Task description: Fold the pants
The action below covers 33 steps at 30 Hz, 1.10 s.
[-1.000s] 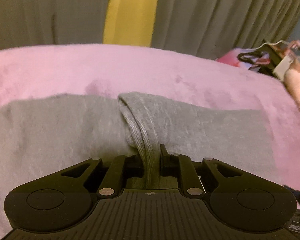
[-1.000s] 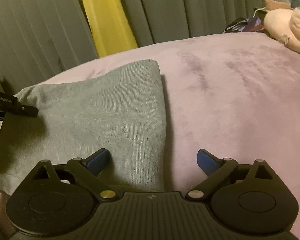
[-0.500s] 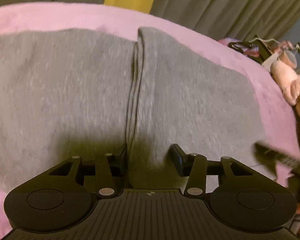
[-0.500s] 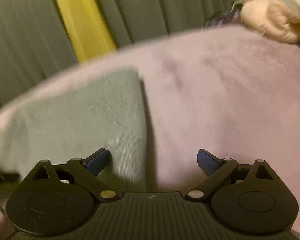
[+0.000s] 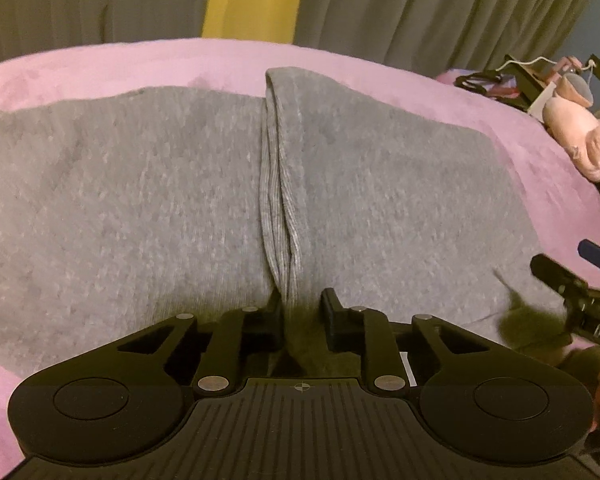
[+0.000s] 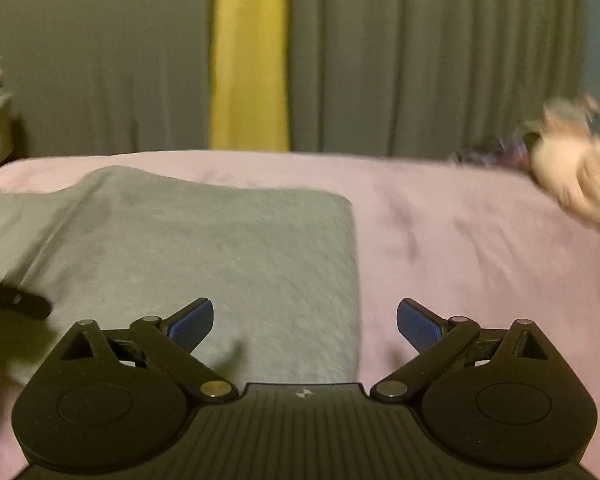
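Observation:
The grey pants lie folded on the pink bed cover. A ribbed waistband edge runs down the middle toward my left gripper. The left jaws stand a little apart around that edge, not clamped. My right gripper is wide open and empty, low over the right part of the pants, near their right edge. The right gripper also shows at the right edge of the left wrist view.
Grey curtains with a yellow strip hang behind the bed. A pink plush toy and dark clutter lie at the bed's far right. Pink cover stretches right of the pants.
My left gripper let go of the waistband edge and its jaws now stand narrowly apart around it. My right gripper stayed open and swung to face the curtains squarely.

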Motion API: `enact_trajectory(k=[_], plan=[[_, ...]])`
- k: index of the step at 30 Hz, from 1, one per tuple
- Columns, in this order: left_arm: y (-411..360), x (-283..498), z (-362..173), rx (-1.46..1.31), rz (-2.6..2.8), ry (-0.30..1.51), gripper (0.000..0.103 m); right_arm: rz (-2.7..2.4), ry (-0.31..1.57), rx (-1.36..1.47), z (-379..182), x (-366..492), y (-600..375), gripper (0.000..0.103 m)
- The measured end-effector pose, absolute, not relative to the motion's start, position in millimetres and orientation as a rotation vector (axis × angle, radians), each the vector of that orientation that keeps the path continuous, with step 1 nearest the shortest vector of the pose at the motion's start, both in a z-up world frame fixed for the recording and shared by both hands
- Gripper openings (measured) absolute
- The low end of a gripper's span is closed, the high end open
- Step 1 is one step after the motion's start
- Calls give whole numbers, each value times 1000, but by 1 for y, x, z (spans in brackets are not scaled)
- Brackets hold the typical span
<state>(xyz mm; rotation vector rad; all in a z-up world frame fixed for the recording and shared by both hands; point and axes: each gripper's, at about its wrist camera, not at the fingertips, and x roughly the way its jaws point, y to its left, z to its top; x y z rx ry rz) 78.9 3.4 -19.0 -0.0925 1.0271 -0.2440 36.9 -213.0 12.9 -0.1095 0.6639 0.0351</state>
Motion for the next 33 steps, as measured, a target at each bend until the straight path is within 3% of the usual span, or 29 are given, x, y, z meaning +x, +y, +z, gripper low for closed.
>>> enact_trajectory(k=[3, 5, 12, 14, 17, 21, 24, 25, 30, 32, 33], plan=[[2, 78, -19, -74, -238, 1015, 21, 51, 727, -195, 3, 44, -200, 97], [1, 76, -19, -70, -236, 1009, 21, 65, 786, -218, -5, 48, -194, 85], [3, 74, -19, -90, -234, 1005, 20, 79, 804, -179, -11, 49, -197, 79], [4, 74, -18, -91, -235, 1002, 19, 94, 787, -156, -10, 49, -198, 64], [5, 74, -18, -97, -235, 1000, 19, 117, 780, -129, -7, 46, -199, 51], [8, 74, -19, -117, -228, 1002, 20, 113, 801, -108, -7, 47, -202, 51], [14, 76, -19, -146, -197, 1005, 33, 114, 817, -89, -9, 50, -203, 53], [17, 77, -20, -154, -180, 1005, 42, 114, 822, -88, -11, 51, -203, 55], [37, 79, -15, -237, -103, 994, 66, 139, 838, -104, -15, 53, -196, 73], [50, 78, -11, -286, -48, 969, 80, 147, 844, -127, -16, 53, -192, 79], [58, 78, -9, -315, -13, 954, 81, 148, 846, -134, -17, 53, -190, 80]])
